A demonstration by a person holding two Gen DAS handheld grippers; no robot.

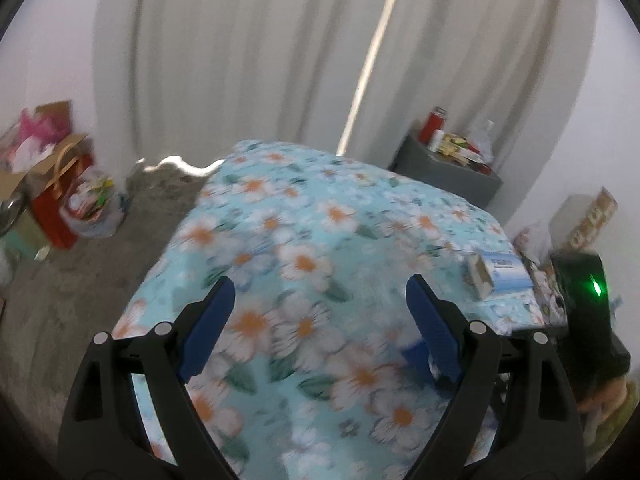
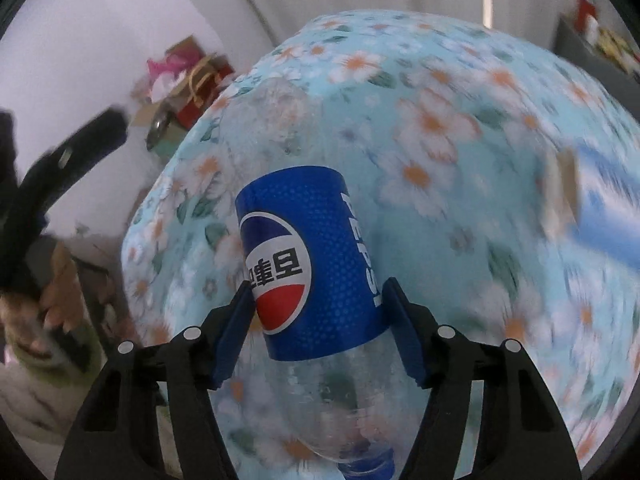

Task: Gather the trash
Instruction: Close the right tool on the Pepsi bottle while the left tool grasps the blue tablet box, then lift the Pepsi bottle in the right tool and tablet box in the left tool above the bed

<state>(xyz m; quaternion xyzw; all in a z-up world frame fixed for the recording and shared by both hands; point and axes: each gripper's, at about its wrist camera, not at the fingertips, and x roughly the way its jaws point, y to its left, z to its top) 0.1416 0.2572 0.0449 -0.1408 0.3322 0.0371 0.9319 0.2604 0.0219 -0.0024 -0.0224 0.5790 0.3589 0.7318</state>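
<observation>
My right gripper (image 2: 318, 294) is shut on an empty clear Pepsi bottle (image 2: 308, 256) with a blue label, held over the table with its cap end toward the camera. The table carries a light blue floral cloth (image 2: 460, 128). My left gripper (image 1: 320, 304) is open and empty above the same cloth (image 1: 304, 216). A small blue and white box (image 1: 500, 274) lies on the table's right side, to the right of the left gripper; it shows blurred in the right wrist view (image 2: 600, 208).
Gift bags and a plastic bag of rubbish (image 1: 60, 192) sit on the floor at the left by the wall. A grey cabinet (image 1: 444, 168) with a red jar and clutter stands behind the table. White curtains (image 1: 280, 48) hang behind. The other gripper's body (image 1: 588, 292) is at the right.
</observation>
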